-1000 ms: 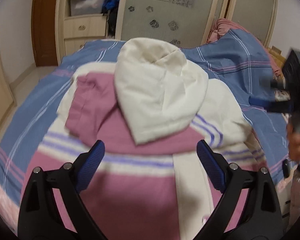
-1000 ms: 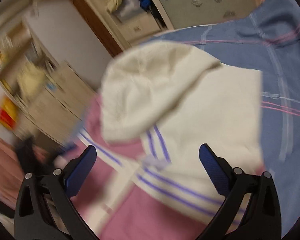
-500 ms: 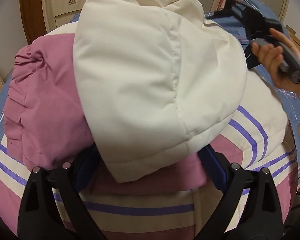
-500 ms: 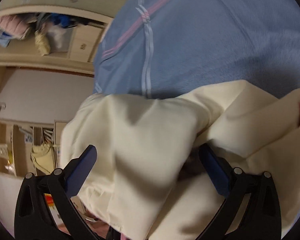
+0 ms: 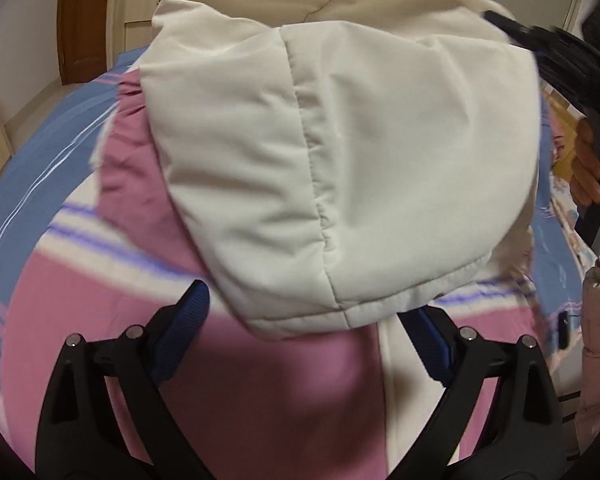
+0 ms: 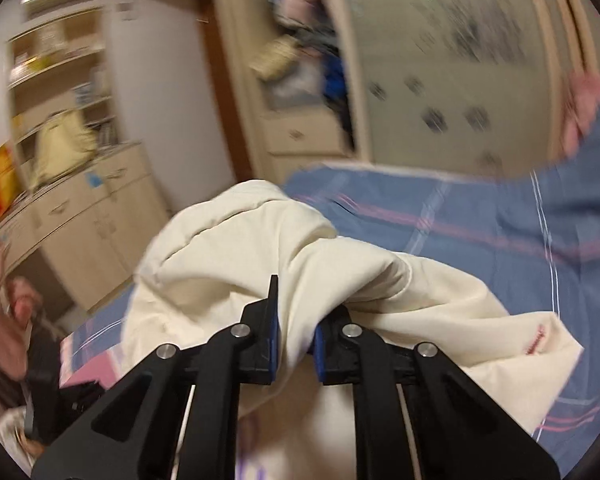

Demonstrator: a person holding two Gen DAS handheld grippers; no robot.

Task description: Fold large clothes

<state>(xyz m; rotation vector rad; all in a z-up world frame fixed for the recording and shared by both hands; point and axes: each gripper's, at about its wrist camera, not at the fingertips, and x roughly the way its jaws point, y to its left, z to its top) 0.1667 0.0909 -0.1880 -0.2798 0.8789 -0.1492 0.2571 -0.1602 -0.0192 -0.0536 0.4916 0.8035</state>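
Between the blue pads of the right gripper (image 6: 294,340) a fold of cream fabric is pinched: its jaws have just been closing and now clamp the cream hood (image 6: 260,256) of the jacket (image 5: 284,380), with the cloth bunched up and spilling to both sides of the black fingers. Seen from the left wrist, that gripper reaches the hood's upper right edge as a dark blur, with the person's hand (image 5: 588,176) around its handle. The left gripper (image 5: 312,344) stands wide open just over the jacket, its pads pressing on nothing; the hood's lower rim hangs down between them and covers part of the right pad. Under the hood lies the jacket's pink body with cream bands and thin purple stripes, spread on a bed under a blue striped sheet (image 6: 480,216). Beyond the bed stand a pale wardrobe (image 6: 440,60) and open shelves (image 6: 60,92), both blurred.
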